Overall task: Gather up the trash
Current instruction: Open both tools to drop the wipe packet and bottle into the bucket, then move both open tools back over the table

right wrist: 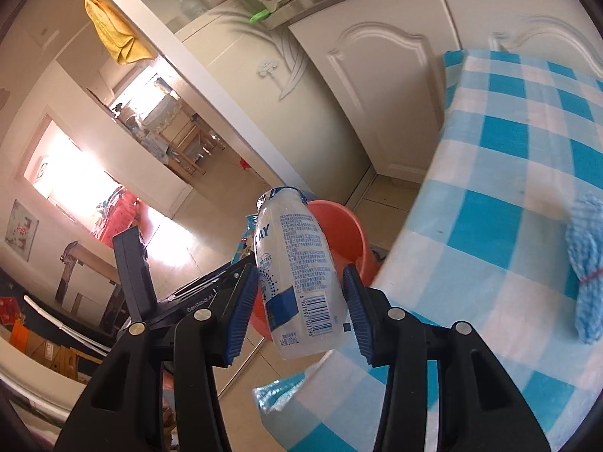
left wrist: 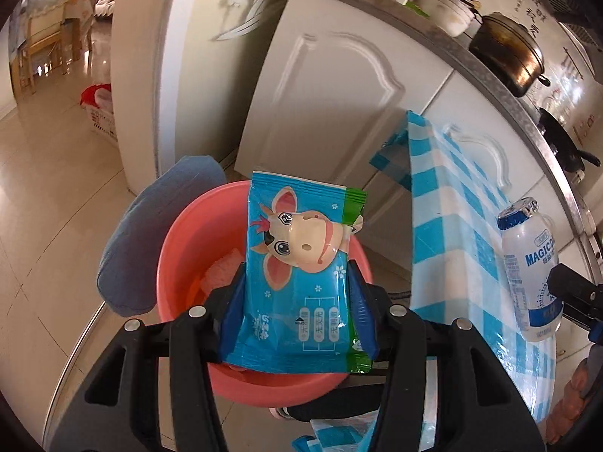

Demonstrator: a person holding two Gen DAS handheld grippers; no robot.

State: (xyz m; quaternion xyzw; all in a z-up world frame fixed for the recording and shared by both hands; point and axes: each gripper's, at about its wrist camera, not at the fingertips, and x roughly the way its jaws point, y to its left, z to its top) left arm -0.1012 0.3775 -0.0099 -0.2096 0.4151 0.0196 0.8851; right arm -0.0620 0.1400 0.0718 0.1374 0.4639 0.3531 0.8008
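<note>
White panelled kitchen cabinets (left wrist: 339, 86) behind, under a steel-edged counter (left wrist: 501, 86) carrying a dark pot (left wrist: 507, 51) and a black pan (left wrist: 561, 141). Beside them, the bench (right wrist: 508, 196) draped in a blue-and-white checked cloth, its edge hanging over the tiled floor (left wrist: 49, 196). On the cloth in the right wrist view, a bundle of light blue yarn (right wrist: 586, 263) tied with a red band.

On the floor just beside the bench, a salmon-pink plastic basin (left wrist: 188, 248), round and open; inside, a pale pink crumpled piece (left wrist: 222, 271), not clear what. Against the basin's far-left rim, a grey-blue cushion-like shape (left wrist: 150, 237).

Held above the basin by the left gripper (left wrist: 297, 309), blue pads clamped on both long edges: a flat blue wrapper (left wrist: 297, 263) with a green end strip, printed with a cartoon cow face, small white flowers and three white label boxes of Chinese characters, too small to read.

Held by the right gripper (right wrist: 301, 305), pads pressed on either side: a small translucent white plastic bottle (right wrist: 297, 263), foil top crumpled, tilted with its top toward the basin, off the bench edge. Blue band near the base, barcode, dense small print; "MAGIC" legible on its front in the left wrist view, "100mL" near the base.
</note>
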